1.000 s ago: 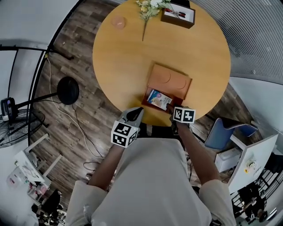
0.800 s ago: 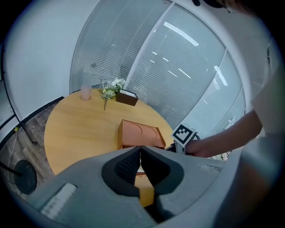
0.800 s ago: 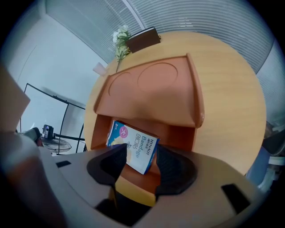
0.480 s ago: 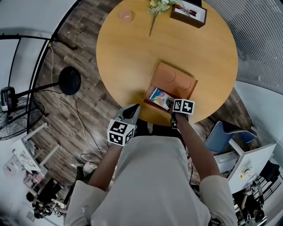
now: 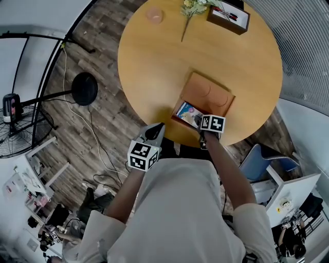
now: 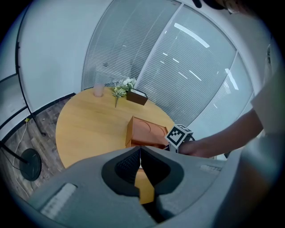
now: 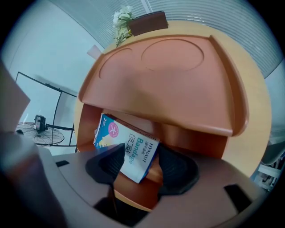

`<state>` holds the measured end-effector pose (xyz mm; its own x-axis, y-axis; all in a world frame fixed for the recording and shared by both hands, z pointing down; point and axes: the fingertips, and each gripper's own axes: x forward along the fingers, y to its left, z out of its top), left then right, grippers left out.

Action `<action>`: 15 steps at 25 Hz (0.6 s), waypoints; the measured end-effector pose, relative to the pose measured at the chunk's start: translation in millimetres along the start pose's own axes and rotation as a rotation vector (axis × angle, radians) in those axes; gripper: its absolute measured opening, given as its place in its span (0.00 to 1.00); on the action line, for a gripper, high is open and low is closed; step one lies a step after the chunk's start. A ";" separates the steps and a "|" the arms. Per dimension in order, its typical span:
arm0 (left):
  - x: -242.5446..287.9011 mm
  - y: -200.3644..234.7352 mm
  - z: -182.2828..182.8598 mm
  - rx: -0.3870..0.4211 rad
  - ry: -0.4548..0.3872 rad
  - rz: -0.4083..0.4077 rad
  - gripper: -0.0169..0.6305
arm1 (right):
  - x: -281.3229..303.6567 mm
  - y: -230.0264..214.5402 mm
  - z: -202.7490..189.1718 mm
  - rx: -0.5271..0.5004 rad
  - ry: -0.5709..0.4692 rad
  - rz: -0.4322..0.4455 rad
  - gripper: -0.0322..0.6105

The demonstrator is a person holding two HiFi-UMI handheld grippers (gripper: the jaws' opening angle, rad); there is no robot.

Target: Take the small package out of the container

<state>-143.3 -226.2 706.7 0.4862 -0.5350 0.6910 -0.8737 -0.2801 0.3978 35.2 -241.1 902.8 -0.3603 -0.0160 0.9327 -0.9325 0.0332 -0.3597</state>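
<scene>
While spread wide, right gripper (image 7: 142,165) (image 5: 198,121): straddles small package, tips just inside container mouth, pads not pressing.
Small package (image 7: 128,149) (image 5: 188,113): lies tilted in container's open lower compartment, under the overhanging top, near corner between the jaws.
Container (image 7: 169,75) (image 5: 208,95): sits close to near edge of bench (image 5: 154,61), mouth toward the person.
Left gripper (image 6: 139,153) (image 5: 158,128): jaws closed together on nothing, at bench edge, left of container.
Open room: broad bench surface left of and beyond container; flowers (image 5: 193,7) at far rim, well apart.
</scene>
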 end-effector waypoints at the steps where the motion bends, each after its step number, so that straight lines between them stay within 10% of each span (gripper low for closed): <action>1: 0.2 0.0 -0.6 -0.001 0.000 0.000 0.05 | 0.0 3.5 1.3 -0.001 -0.010 0.020 0.40; 15: -9.3 2.2 -9.5 -0.010 -0.010 0.022 0.05 | 0.2 32.5 14.1 0.017 -0.102 0.142 0.40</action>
<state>-149.6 -214.2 706.9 0.4662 -0.5493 0.6935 -0.8840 -0.2600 0.3884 4.5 -254.0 890.9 -0.4881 -0.1139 0.8653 -0.8721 0.0257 -0.4886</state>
